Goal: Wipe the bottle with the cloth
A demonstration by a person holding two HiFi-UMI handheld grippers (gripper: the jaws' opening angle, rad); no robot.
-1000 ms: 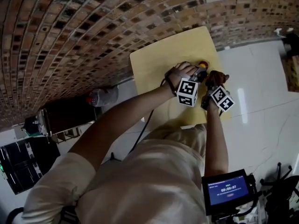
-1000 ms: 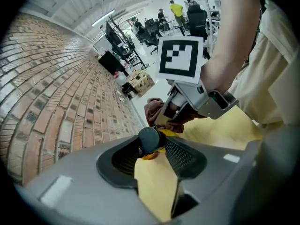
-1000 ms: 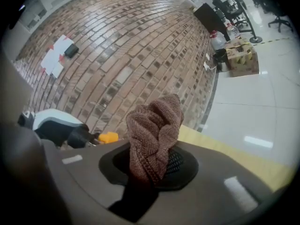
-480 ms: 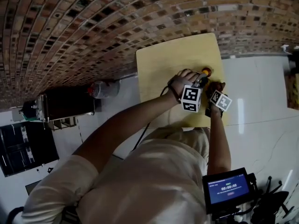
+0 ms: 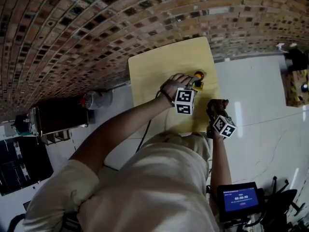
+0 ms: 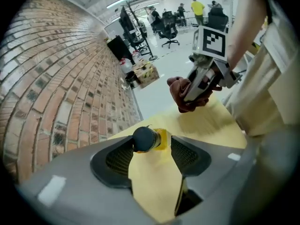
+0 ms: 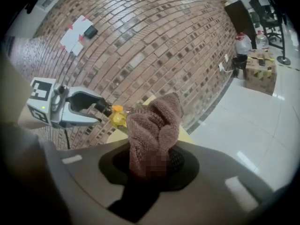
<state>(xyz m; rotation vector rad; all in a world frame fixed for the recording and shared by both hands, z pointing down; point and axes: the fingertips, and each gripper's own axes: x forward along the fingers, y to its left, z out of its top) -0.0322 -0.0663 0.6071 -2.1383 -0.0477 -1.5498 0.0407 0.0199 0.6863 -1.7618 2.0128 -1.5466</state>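
- Between the left gripper's (image 6: 152,156) jaws, which have just been opening, the dark cap of the bottle (image 6: 150,138) is sitting unclenched. The pads are gaping on either side of it, and the cap is lying closer to the left pad.
- Yellow-bodied, the bottle is resting on the pale yellow table (image 5: 154,71), towards its far right part. Whether it is standing straight or leaning cannot be told.
- Off to the right, the right gripper (image 7: 152,161) is clamping the cloth (image 7: 154,121), a brown knitted bundle bulging up out of its closed jaws.
- From the head view, that gripper is hovering at the table's near right edge, apart from the bottle, and the cloth is not touching it.
- A marker cube (image 5: 184,101) on the left gripper is showing black-and-white square codes.
- Behind the table, a brick wall (image 5: 72,28) is filling the frame.
- At the bottom of the head view, a small screen (image 5: 240,197) is glowing blue, its digits too small to read.
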